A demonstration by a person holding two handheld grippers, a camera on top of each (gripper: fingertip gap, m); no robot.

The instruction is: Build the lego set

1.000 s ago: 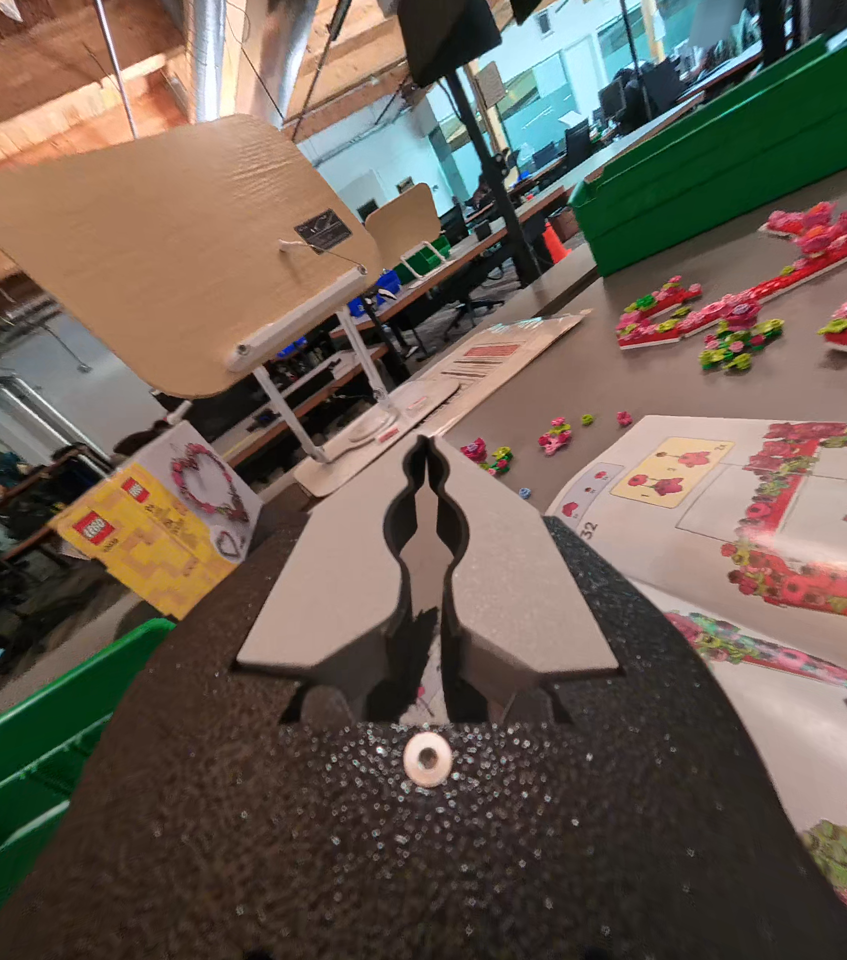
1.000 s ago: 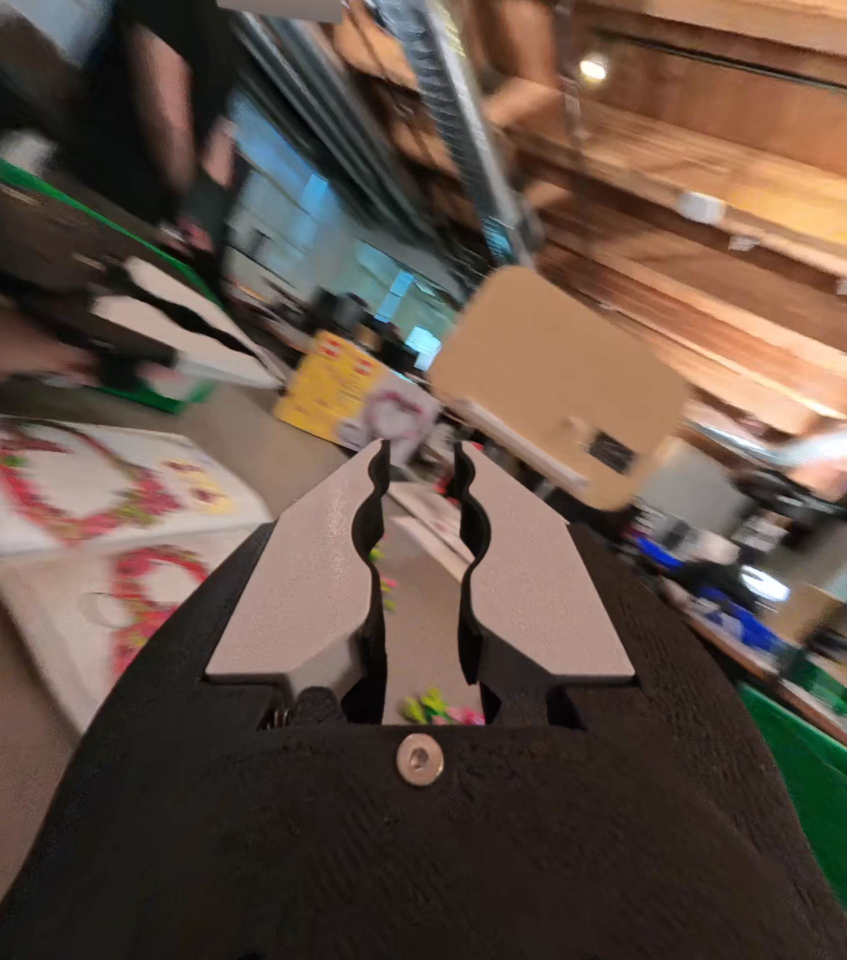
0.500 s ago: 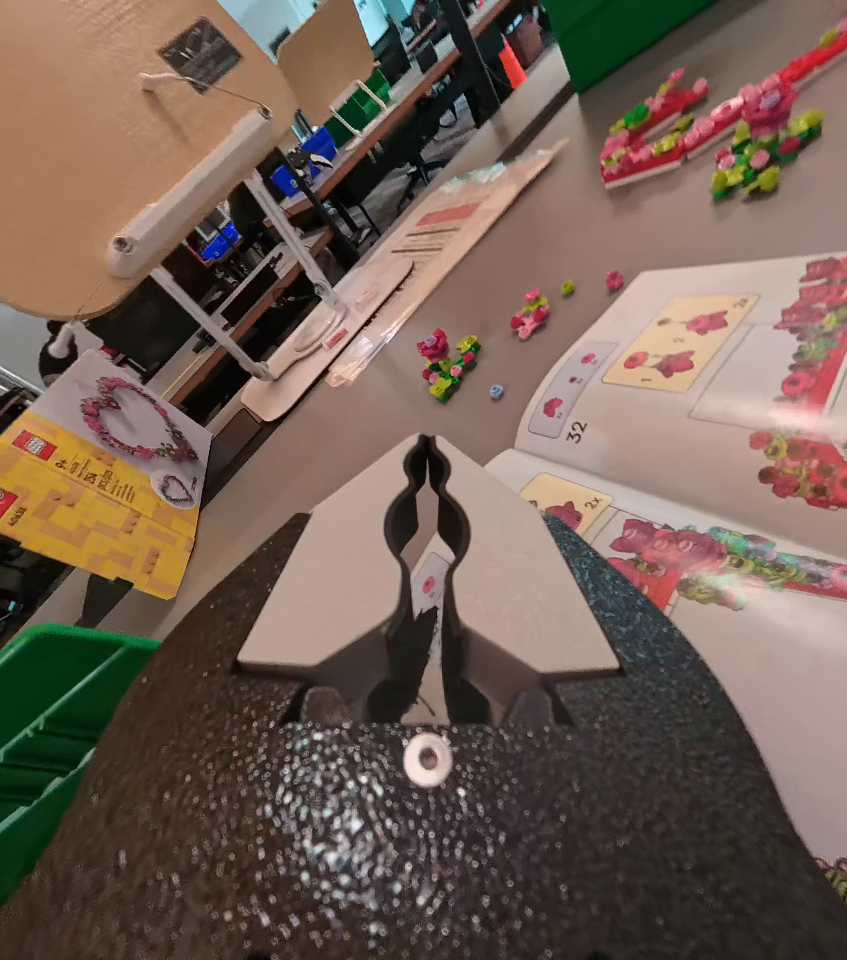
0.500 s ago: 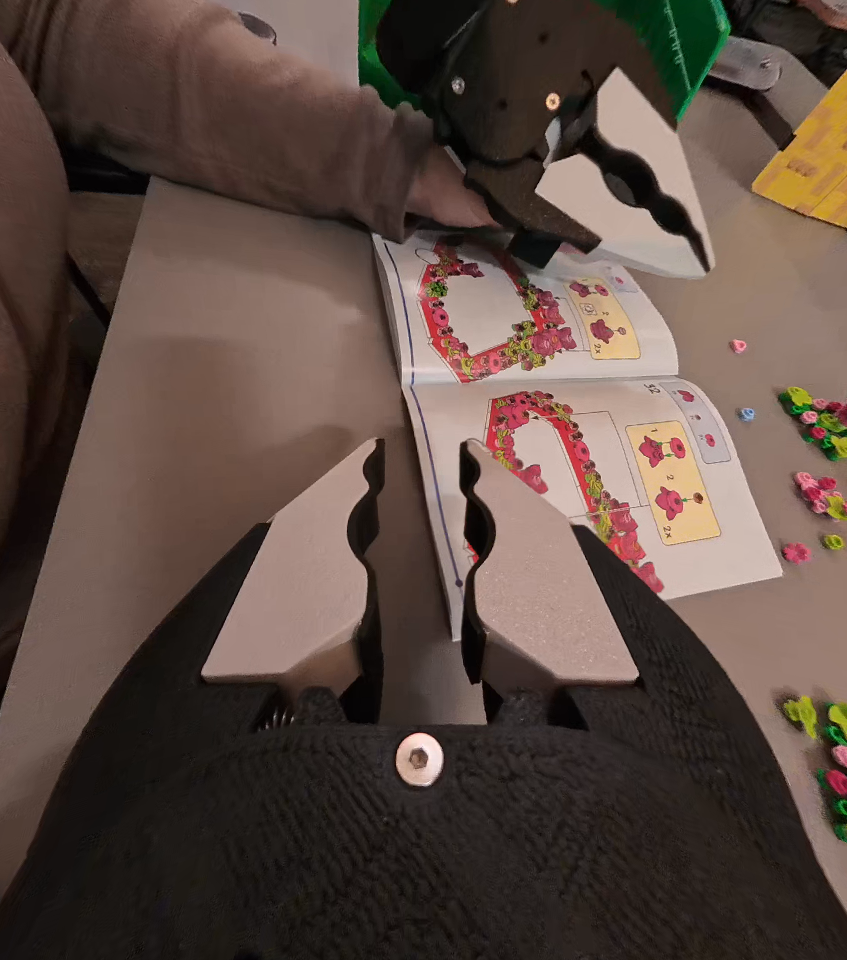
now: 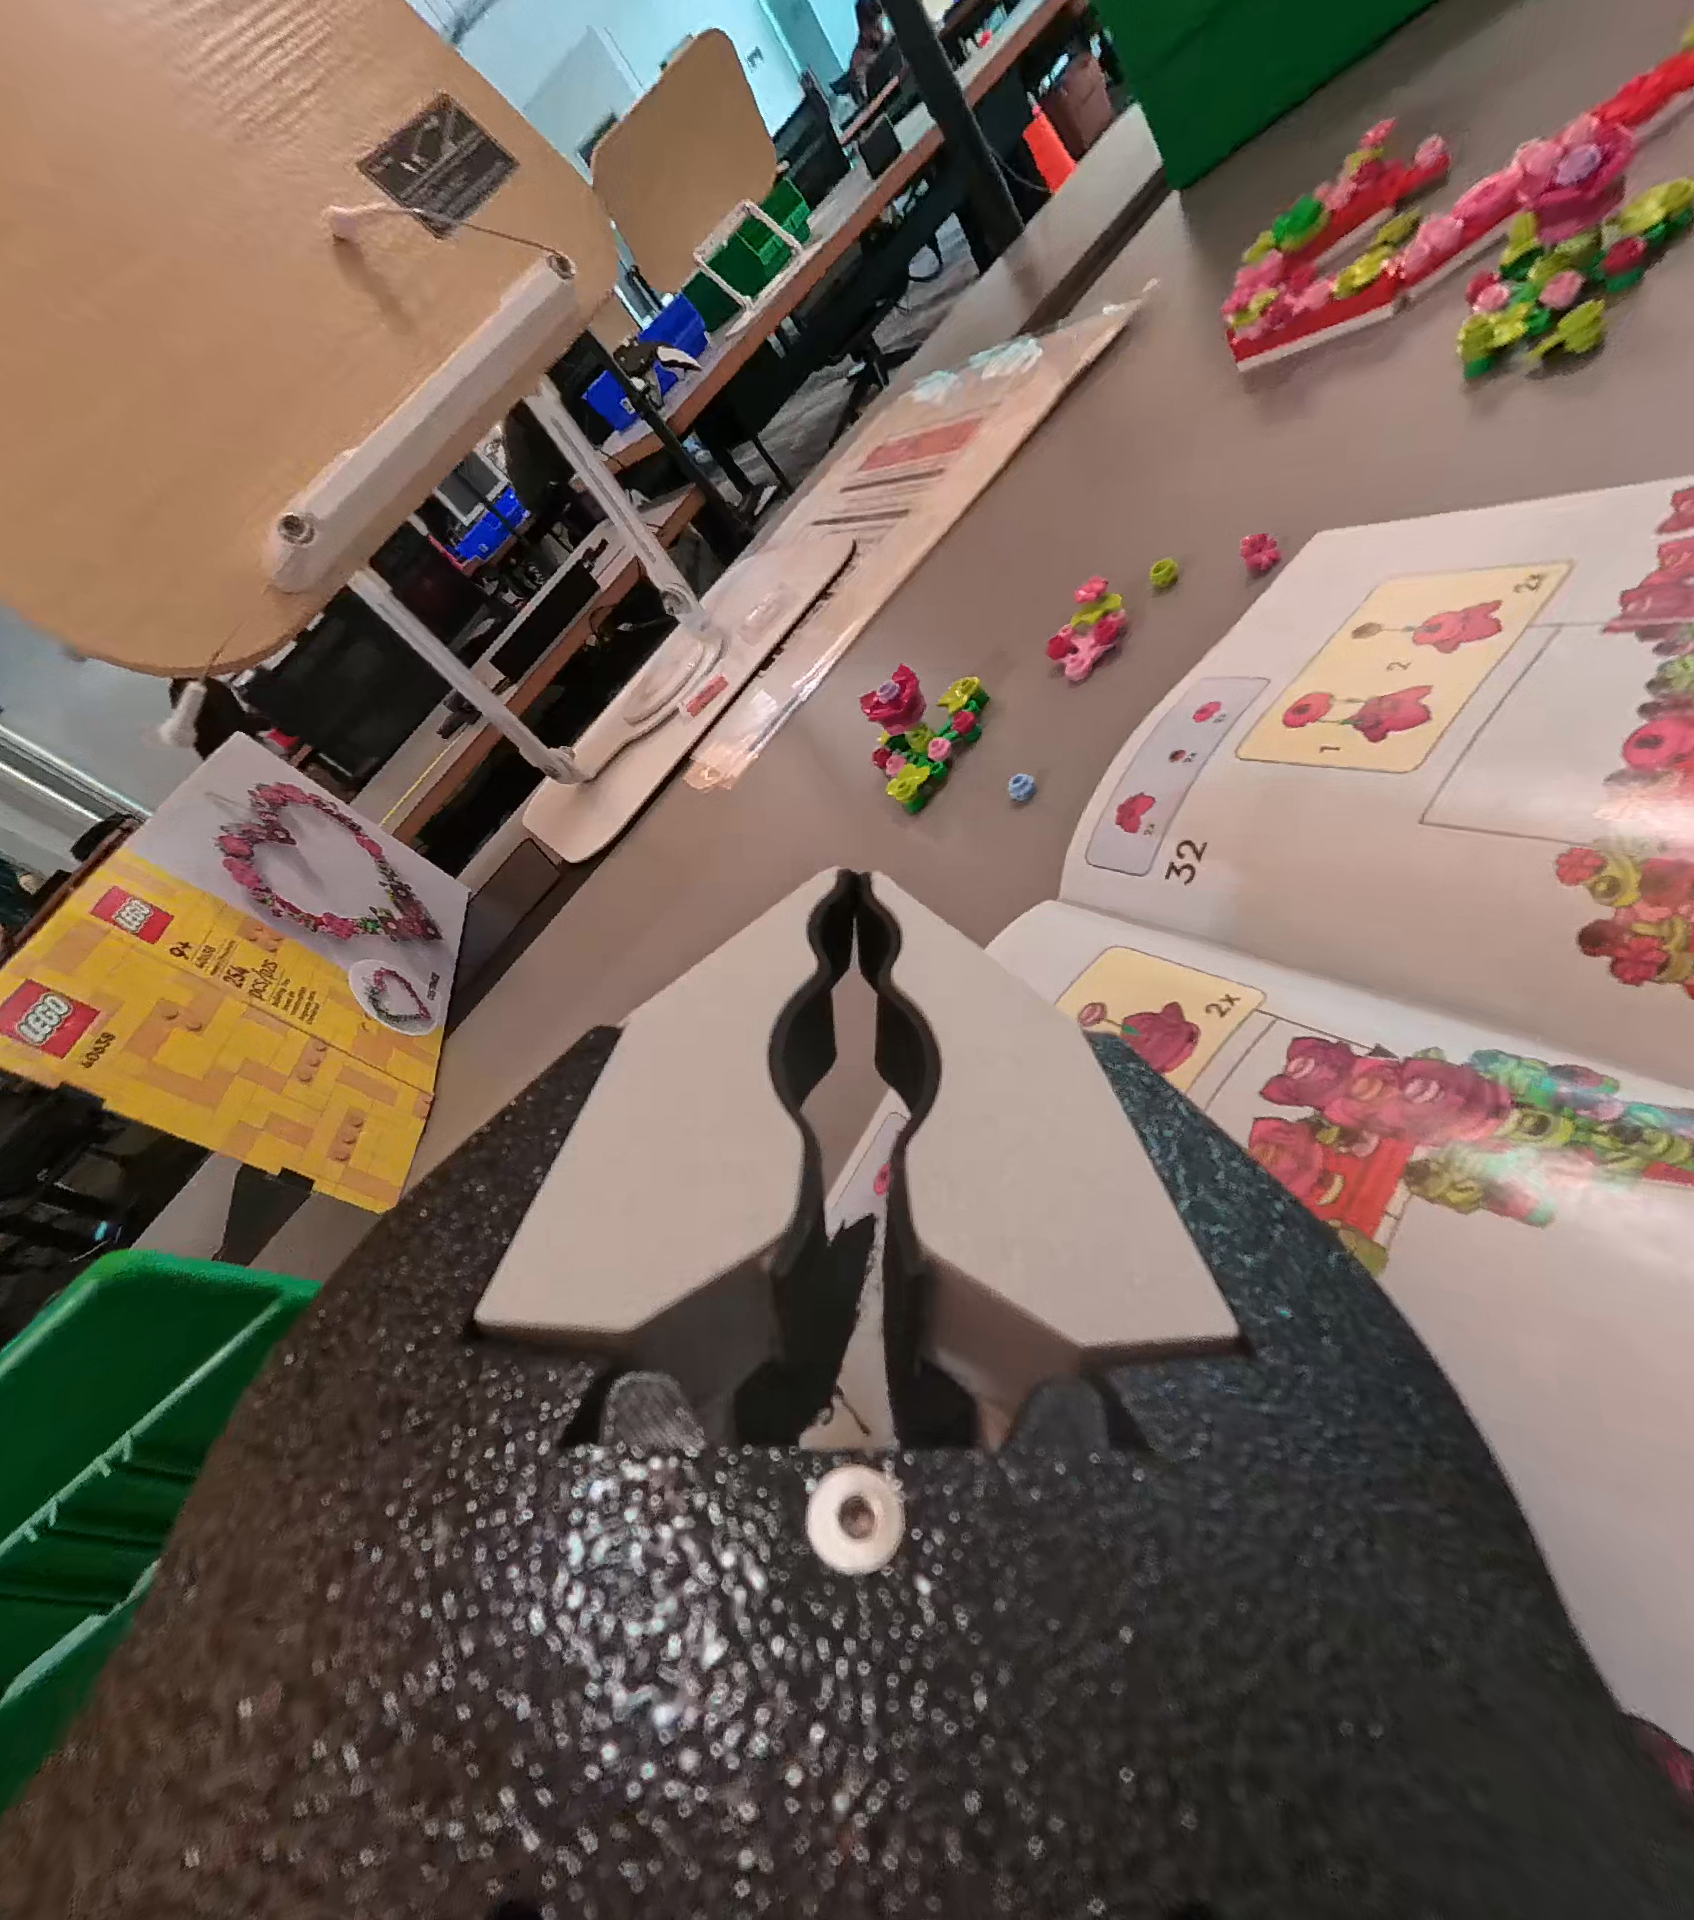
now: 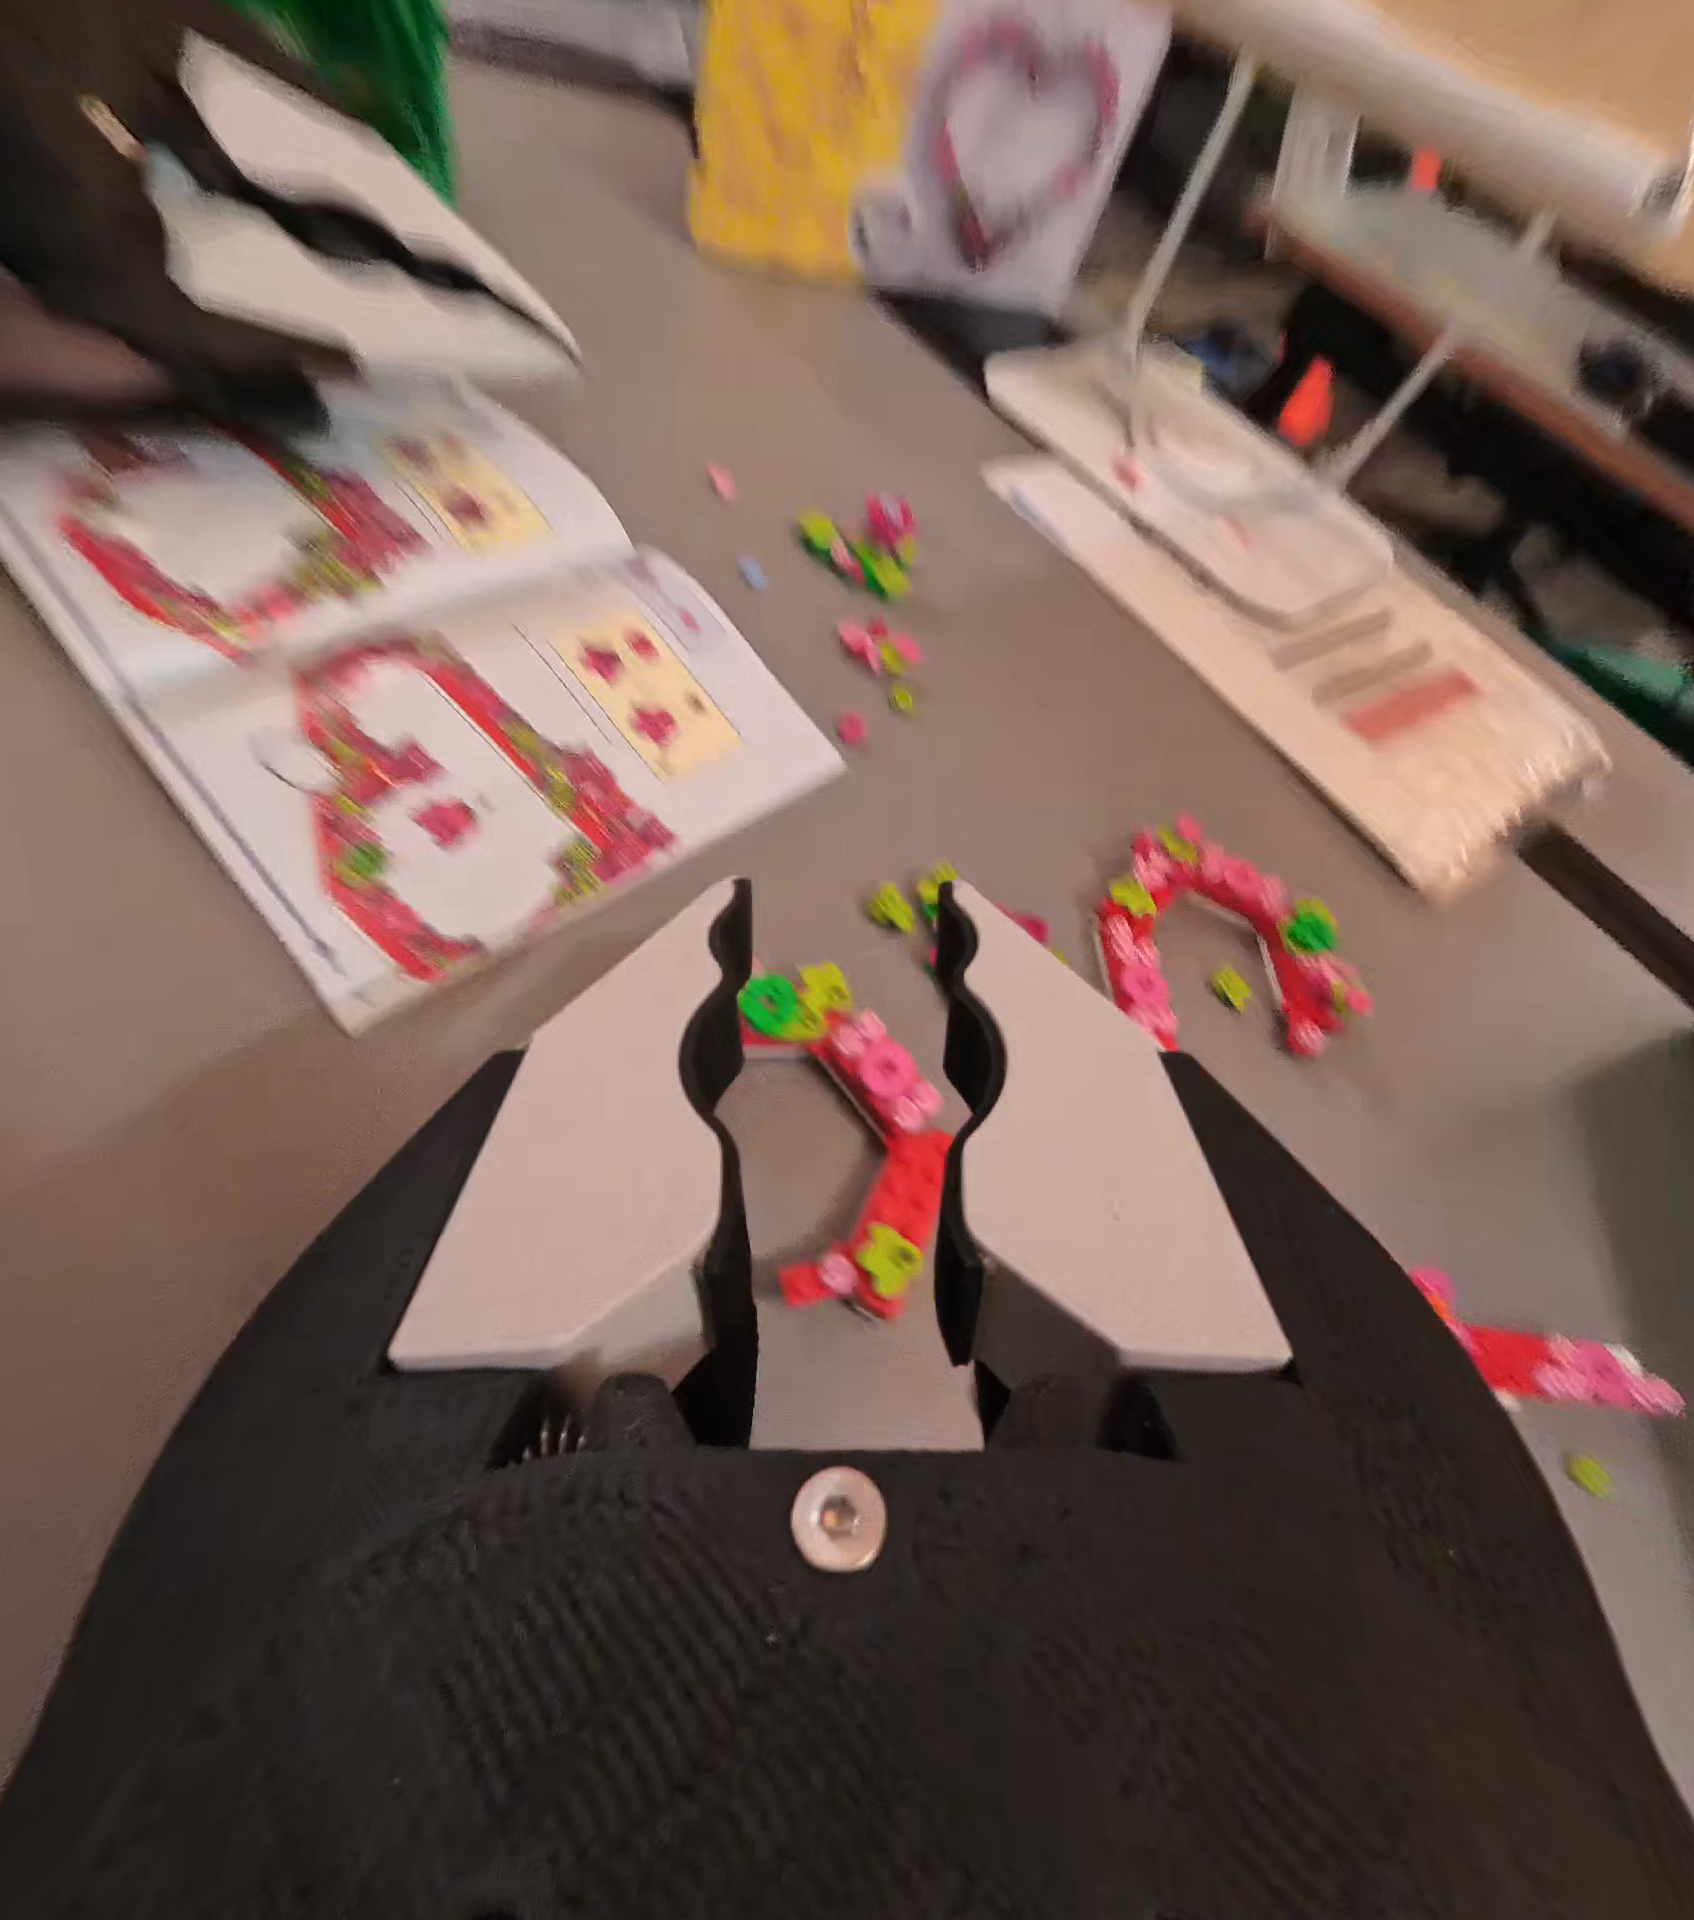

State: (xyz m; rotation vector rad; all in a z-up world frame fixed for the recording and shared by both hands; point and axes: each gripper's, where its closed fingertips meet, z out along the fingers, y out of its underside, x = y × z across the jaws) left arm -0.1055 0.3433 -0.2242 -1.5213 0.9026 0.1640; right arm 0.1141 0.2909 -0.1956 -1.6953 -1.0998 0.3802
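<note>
Red plates studded with pink and lime flowers now fill the right wrist view, which half a second ago looked at the instruction booklet and a sleeve. The right gripper has swung off the pages to hang over the built pieces, its jaws parted with nothing between them. I take that as reading done and picking about to start.

Seen between those jaws, a curved lego segment lies on the grey worktop, its long axis running from near the gripper away toward the far edge and bending leftward at its far end. An arch-shaped section sits just beyond it to the right, its open side facing the gripper. The picture is motion-blurred, so finer detail escapes me.

Over the booklet's near-left corner, the left gripper has dipped slightly, tips pressed together and empty. Loose flower clusters lie beyond it, toward the yellow box at the worktop's edge.
</note>
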